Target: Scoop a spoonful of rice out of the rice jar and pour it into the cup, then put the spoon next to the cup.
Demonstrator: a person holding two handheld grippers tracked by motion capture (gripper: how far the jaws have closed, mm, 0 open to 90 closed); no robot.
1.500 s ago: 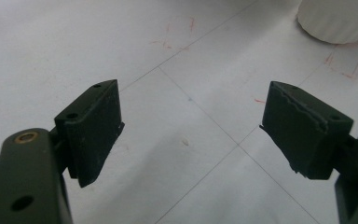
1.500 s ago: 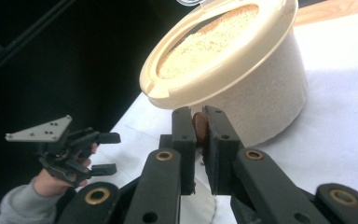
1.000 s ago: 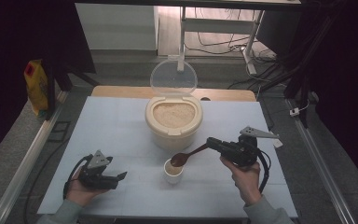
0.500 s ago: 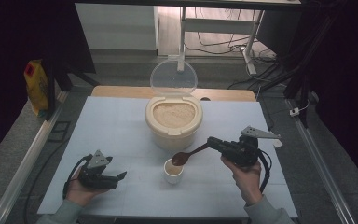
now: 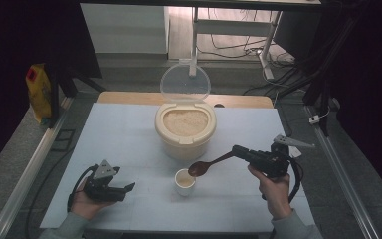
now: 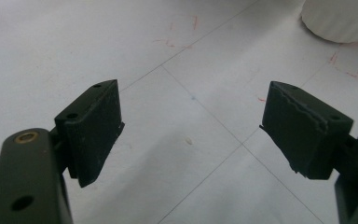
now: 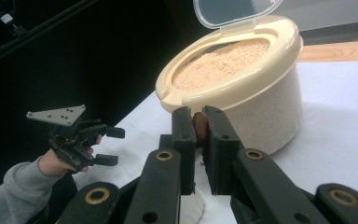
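Note:
A cream tub of rice [image 5: 184, 128] stands mid-table with its clear lid [image 5: 185, 82] tipped up behind it. In front sits a small white cup [image 5: 185, 182]. My right gripper [image 5: 237, 150] is shut on the handle of a brown wooden spoon [image 5: 204, 168], whose bowl hovers just above the cup's right rim. In the right gripper view the jaws [image 7: 199, 114] pinch the spoon handle [image 7: 199, 129] in front of the tub [image 7: 256, 88]. My left gripper [image 5: 125, 191] rests open at the lower left, with bare table between its jaws [image 6: 191, 116].
The white table mat [image 5: 119, 144] has free room left and right of the tub. A yellow bottle [image 5: 39, 92] stands off the table at far left. Metal rails [image 5: 30, 164] run along both sides. The cup's base [image 6: 340, 18] lies ahead of the left gripper.
The spoon's bowl has shifted slightly to the right over the cup's rim. The left gripper has stayed in place, open.

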